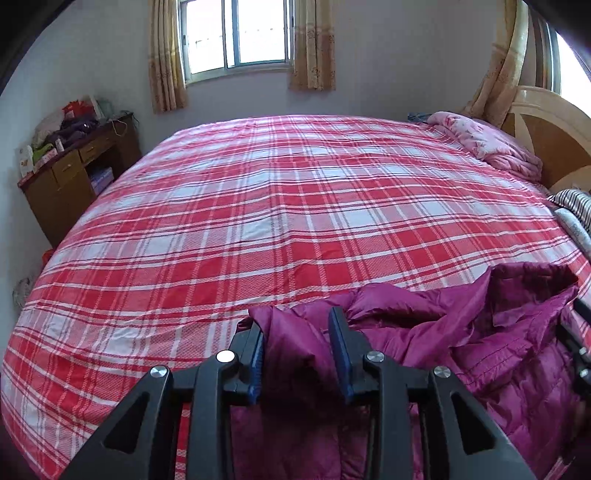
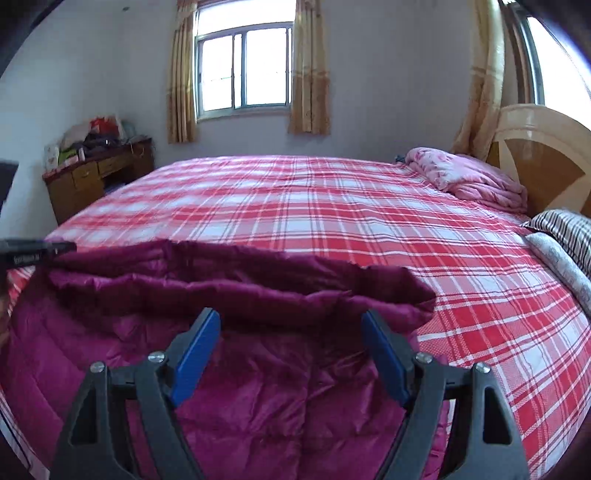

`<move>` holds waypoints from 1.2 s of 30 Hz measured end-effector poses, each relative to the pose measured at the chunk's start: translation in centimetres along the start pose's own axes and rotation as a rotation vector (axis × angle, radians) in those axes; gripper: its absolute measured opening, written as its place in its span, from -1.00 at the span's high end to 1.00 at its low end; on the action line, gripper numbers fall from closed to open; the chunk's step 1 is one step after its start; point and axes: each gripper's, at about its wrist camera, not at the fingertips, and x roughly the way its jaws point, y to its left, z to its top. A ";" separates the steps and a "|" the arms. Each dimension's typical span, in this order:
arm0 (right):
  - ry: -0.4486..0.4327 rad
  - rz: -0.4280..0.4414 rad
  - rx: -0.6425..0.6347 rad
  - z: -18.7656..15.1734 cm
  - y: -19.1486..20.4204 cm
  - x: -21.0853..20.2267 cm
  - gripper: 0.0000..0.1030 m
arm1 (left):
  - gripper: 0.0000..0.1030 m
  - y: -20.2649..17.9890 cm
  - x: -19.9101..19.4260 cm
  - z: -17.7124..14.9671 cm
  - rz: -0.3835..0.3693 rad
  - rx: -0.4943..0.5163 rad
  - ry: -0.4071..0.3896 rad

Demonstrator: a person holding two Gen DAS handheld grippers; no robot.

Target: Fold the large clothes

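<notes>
A magenta quilted down jacket (image 1: pixel 461 332) lies crumpled on the near right part of the plaid bed sheet (image 1: pixel 295 203). My left gripper (image 1: pixel 295 319) stands partly open around an upright fold of the jacket's left edge, and the pads do not clamp it. In the right wrist view the jacket (image 2: pixel 258 387) spreads below my right gripper (image 2: pixel 291 314), which is wide open with nothing between its blue pads. A folded-over band of the jacket (image 2: pixel 240 280) lies just beyond its fingertips. The left gripper's black body (image 2: pixel 37 251) shows at the left edge.
A folded pink quilt (image 1: pixel 487 144) and a striped pillow (image 1: pixel 576 203) lie by the wooden headboard (image 1: pixel 546 122) on the right. A cluttered wooden desk (image 1: pixel 74 173) stands left of the bed. A curtained window (image 1: pixel 236 33) is on the far wall.
</notes>
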 end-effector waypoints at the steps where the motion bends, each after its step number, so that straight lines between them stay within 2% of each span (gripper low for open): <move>1: 0.041 0.002 0.012 -0.3 -0.2 1.1 -0.55 | 0.33 0.3 0.0 0.3 -0.017 -0.022 0.001; 3: 0.090 0.015 0.054 -1.1 -1.1 2.6 -0.49 | 0.29 2.0 0.3 0.7 -0.061 -0.092 0.013; 6: 0.091 0.030 0.090 -1.4 -2.1 3.0 -0.49 | 0.28 5.3 1.2 0.5 -0.146 -0.223 0.034; 7: 0.090 0.033 0.085 -1.4 -2.2 3.0 -0.49 | 0.21 6.3 1.4 0.6 -0.151 -0.269 0.033; 8: 0.094 0.034 0.078 -1.5 -2.1 3.1 -0.49 | -0.01 7.6 1.5 0.7 -0.145 -0.324 0.029; 9: 0.097 0.032 0.075 -1.5 -2.0 3.2 -0.49 | -0.15 8.6 1.5 0.9 -0.184 -0.379 0.022; 11: 0.098 0.026 0.067 -1.6 -2.0 3.2 -0.49 | -0.15 9.7 0.8 1.2 -0.261 -0.467 -0.010; 13: 0.099 0.023 0.065 -1.4 -2.1 3.2 -0.49 | -0.15 8.3 -0.7 1.7 -0.234 -0.394 -0.047; 16: 0.091 0.024 0.076 -0.7 -2.4 2.7 -0.49 | -0.22 3.2 -3.2 1.1 -0.155 -0.175 -0.108; 18: 0.084 0.016 0.088 -0.3 -2.2 2.6 -0.49 | -0.51 -0.3 -4.0 -0.1 -0.107 -0.044 -0.139; 20: 0.081 -0.001 0.083 0.1 -2.2 3.0 -0.49 | -0.57 -3.5 -3.6 -1.6 -0.067 0.065 -0.160; 22: 0.098 -0.011 0.063 0.3 -1.9 3.9 -0.48 | -0.58 -5.7 -1.9 -2.6 -0.005 0.143 -0.142; 24: 0.107 -0.021 0.057 0.5 -1.9 4.6 -0.48 | -0.58 -6.6 0.5 -2.9 0.069 0.162 -0.108; 26: 0.118 -0.035 0.059 0.9 -2.0 5.2 -0.48 | -0.58 -6.4 2.7 -2.6 0.127 0.138 -0.073; 30: 0.139 -0.045 0.074 0.7 -2.3 6.0 -0.48 | -0.58 -4.7 5.3 -2.3 0.125 0.052 -0.009; 36: 0.148 -0.046 0.086 0.3 -2.3 6.6 -0.48 | -0.62 -4.4 6.8 -3.0 0.125 0.032 0.007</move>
